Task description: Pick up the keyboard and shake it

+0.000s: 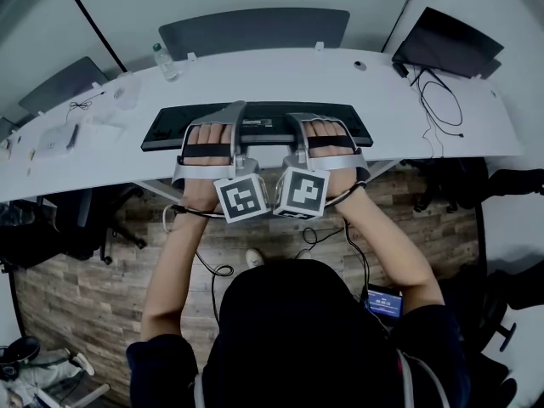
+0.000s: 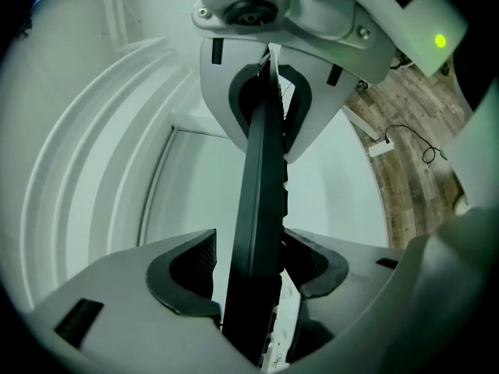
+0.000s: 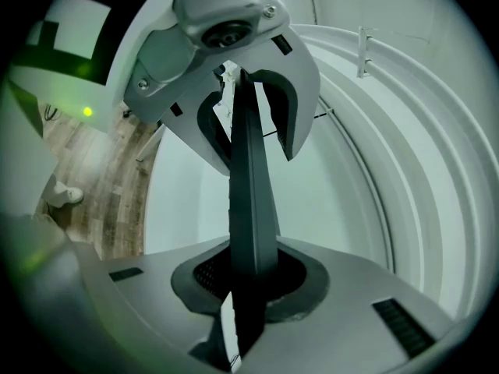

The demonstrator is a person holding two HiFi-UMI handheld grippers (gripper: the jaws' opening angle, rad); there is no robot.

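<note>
I keep my right gripper (image 3: 248,275) clamped on the keyboard (image 1: 170,128) edge for lifting, my left gripper (image 2: 251,267) wide (merely straddling it).

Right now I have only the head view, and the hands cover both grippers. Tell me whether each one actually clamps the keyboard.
Observer: The right gripper view shows the right gripper shut on the keyboard, squeezing it edge-on from both sides.
Operator: Now check the left one.
Observer: The left gripper view shows the left gripper open. The keyboard stands between its jaws, but the pad at the picture's left stands clear of it.
</note>
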